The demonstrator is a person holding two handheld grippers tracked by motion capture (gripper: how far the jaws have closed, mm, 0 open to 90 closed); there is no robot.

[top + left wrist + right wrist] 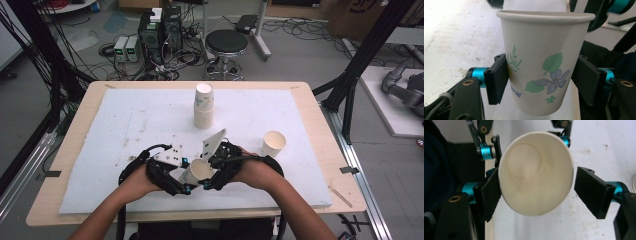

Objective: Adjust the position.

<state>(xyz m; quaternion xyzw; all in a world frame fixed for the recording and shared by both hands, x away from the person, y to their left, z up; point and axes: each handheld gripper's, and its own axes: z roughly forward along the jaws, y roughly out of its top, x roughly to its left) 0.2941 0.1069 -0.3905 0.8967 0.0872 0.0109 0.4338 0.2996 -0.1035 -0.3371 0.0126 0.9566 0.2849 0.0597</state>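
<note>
A paper cup point(198, 171) hangs in the air over the near middle of the table point(300, 107), tilted so its open mouth points up and toward the right gripper point(216, 170). It is off-white, printed with green leaves, a purple flower and small blue lettering; its inside is plain and empty. The left gripper point(181, 176) has it clamped: in the left gripper view one of its fingers point(496, 78) presses the cup's side and the other touches the opposite side. The right gripper's fingers point(489, 192) stand spread around the cup's rim; one touches the rim, while the other sits apart from it with a gap.

Farther back, near the table's middle, stands a stack of cups point(203, 106), upright. A single cup point(273, 143) stands to the right of the hands, just beside the right forearm. A white sheet point(150, 115), smudged in places, covers the table. Beyond it on the floor are a black stool point(226, 42), computer boxes point(160, 30) and tangled cables.
</note>
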